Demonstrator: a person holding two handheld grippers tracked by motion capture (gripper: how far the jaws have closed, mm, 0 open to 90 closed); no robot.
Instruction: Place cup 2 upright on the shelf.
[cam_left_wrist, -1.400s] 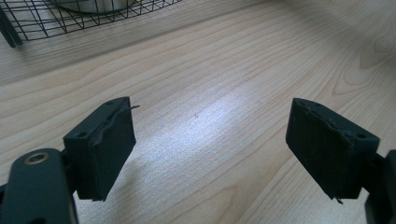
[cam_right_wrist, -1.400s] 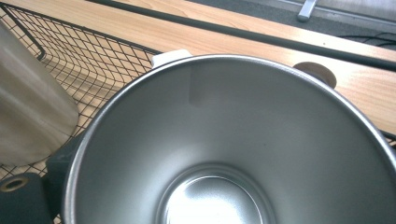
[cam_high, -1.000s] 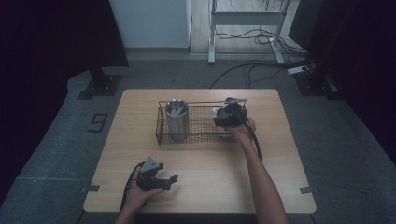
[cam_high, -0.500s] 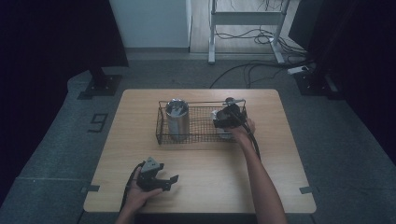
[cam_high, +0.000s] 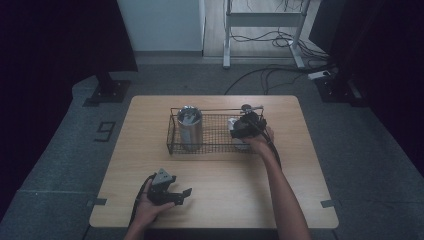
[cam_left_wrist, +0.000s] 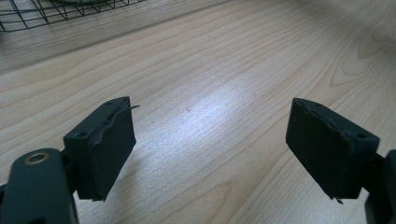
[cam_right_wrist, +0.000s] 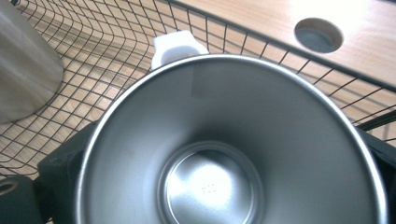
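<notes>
From the high view I see a light wooden table (cam_high: 215, 165) with a black wire mesh basket (cam_high: 215, 135) near its far middle, and a tall brushed-steel cylindrical canister (cam_high: 190, 127) standing upright in the basket's left end. My right gripper (cam_high: 244, 126) sits over the basket's right end, the person's forearm reaching up to it from the bottom edge. In the right gripper view its two black jaws sit on either side of a round, shiny stainless-steel cup (cam_right_wrist: 233, 149) — pressed against its outer wall, so the gripper has hold of the cup, whose open mouth faces the camera and whose inside is bare. The cup is in the basket; a small white plastic piece (cam_right_wrist: 177, 46) pokes out just behind its rim, and the canister (cam_right_wrist: 23, 70) stands well off to one side. A round hole in the tabletop (cam_right_wrist: 318, 35) shows beyond the basket wire. My left gripper (cam_high: 172, 192) rests low on the near left of the table — in the left gripper view its jaws stand wide apart over bare wood, holding nothing.
</notes>
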